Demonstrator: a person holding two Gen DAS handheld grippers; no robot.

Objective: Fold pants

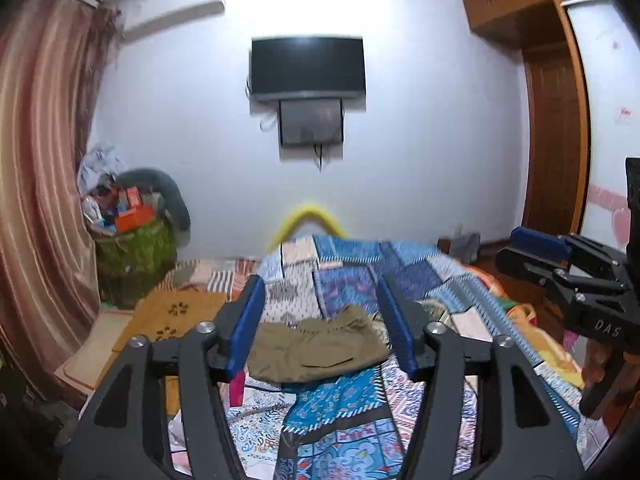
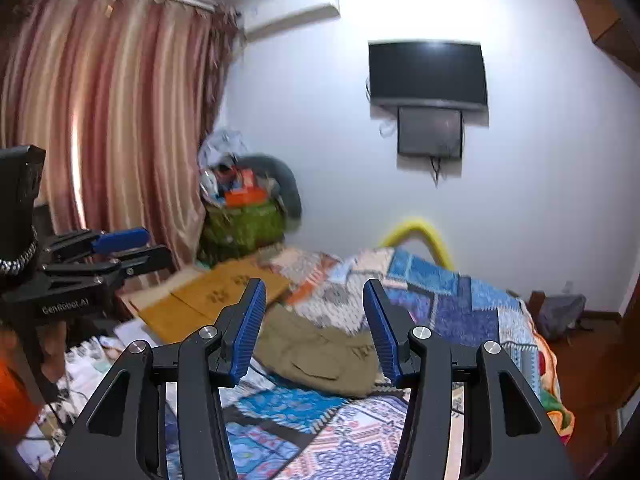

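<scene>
Nearest in each wrist view is that hand's own claw: the left claw (image 1: 320, 320) and the right claw (image 2: 314, 328) both hang above the bed with their blue pads (image 1: 248, 320) spread apart and nothing between them. Just beyond, the olive pants (image 1: 318, 346) lie folded into a compact bundle on the patchwork bedspread (image 1: 340, 420), untouched by either claw. Farther back, a tan cardboard sheet (image 2: 208, 292) lies at the bed's left side, a green basket (image 2: 244, 226) heaped with clutter stands by the striped curtain (image 2: 108, 112), and a dark television (image 1: 307, 66) hangs on the white wall.
</scene>
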